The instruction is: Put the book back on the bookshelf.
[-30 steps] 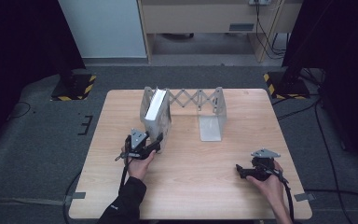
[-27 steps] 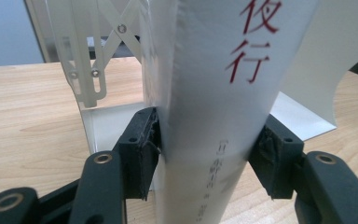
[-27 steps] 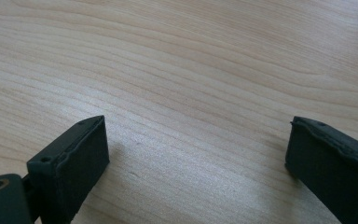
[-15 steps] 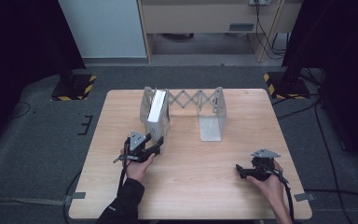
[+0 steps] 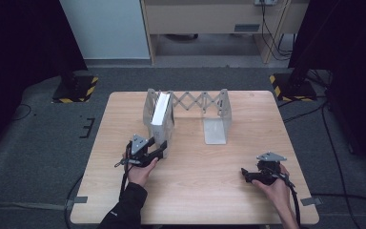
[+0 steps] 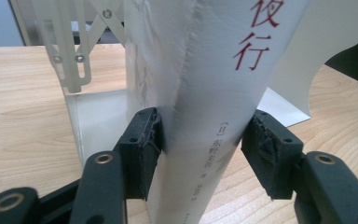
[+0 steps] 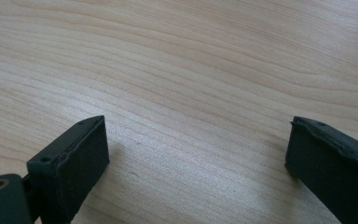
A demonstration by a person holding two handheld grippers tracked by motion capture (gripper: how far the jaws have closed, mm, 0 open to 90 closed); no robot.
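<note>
A white book (image 5: 161, 110) stands upright at the left end of a pale extendable book rack (image 5: 199, 101) on the wooden table (image 5: 195, 200). My left gripper (image 5: 159, 150) is at the book's near lower edge. In the left gripper view both pads (image 6: 144, 140) press the sides of the book's spine (image 6: 205, 88), which carries red and grey printed characters, so that gripper (image 6: 200, 140) is shut on the book. My right gripper (image 5: 244, 175) rests low at the table's right front, jaws spread wide. Its view has bare wood between the jaws (image 7: 196, 154).
The rack's right end panel (image 5: 217, 125) stands with nothing in it, joined to the left one by a scissor lattice. Behind the table are a grey floor, a wooden cabinet (image 5: 209, 19) and yellow-black striped bases (image 5: 76, 89) at both sides.
</note>
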